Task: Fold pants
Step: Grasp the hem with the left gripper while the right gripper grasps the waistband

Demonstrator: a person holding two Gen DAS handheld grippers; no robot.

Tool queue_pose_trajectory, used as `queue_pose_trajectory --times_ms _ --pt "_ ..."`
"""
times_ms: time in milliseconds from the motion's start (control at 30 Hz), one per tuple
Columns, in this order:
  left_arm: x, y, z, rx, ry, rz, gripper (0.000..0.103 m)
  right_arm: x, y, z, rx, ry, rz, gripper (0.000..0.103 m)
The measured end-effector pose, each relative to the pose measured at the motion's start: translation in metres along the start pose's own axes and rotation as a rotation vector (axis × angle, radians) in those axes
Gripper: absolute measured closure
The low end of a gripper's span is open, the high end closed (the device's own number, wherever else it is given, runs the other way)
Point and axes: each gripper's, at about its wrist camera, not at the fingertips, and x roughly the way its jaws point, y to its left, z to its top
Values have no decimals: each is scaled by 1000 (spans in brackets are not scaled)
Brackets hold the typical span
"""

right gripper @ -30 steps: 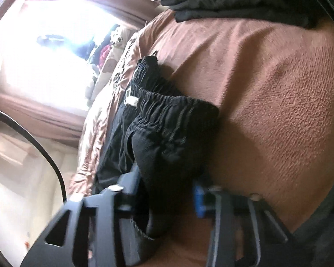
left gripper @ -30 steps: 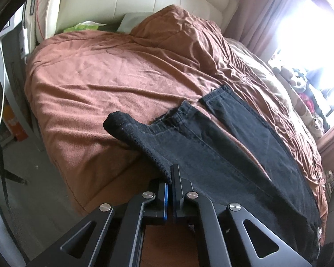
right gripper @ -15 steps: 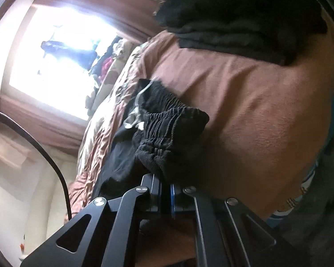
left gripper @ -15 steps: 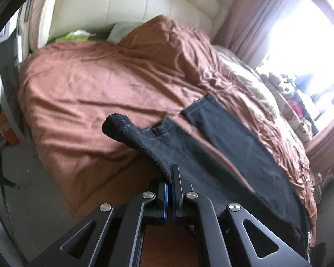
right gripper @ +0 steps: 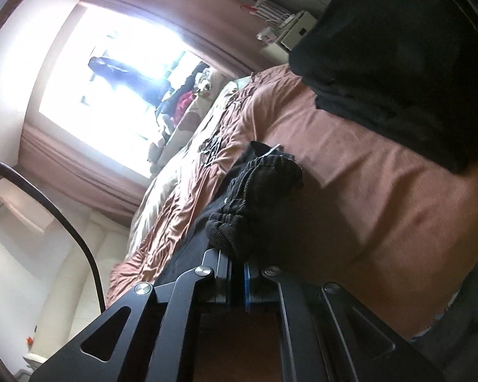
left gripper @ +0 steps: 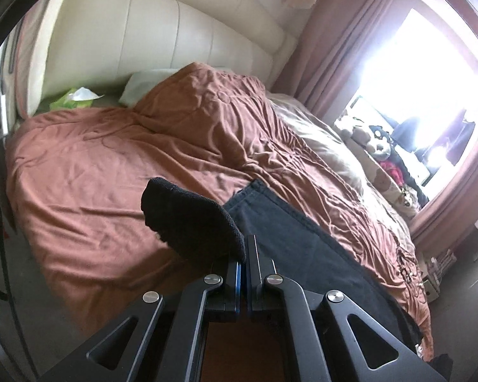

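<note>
Black denim pants (left gripper: 302, 254) stretch across a rumpled brown bedspread (left gripper: 111, 175), their hem pinched in the fully closed left gripper (left gripper: 246, 248). Jaws of the right gripper (right gripper: 237, 254) are clamped tight on the gathered elastic waistband (right gripper: 264, 184).

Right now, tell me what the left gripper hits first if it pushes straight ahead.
The left gripper, shut on the pants, points down toward the bed. Past the bunched cloth it holds, it would probably meet the brown blanket first; depth is hard to judge.
</note>
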Motion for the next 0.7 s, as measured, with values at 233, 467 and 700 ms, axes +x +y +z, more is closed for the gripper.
queue_pose_trajectory --times_ms 233,467,700 --pt "26 -25 25 43 -4 -24 101 20 24 21 -49 -7 2 101" --pt "62 -48 52 74 3 -35 101 51 53 45 -95 3 -22 101" --pt "103 -72 76 111 26 -36 101 89 82 66 -126 21 -76 101"
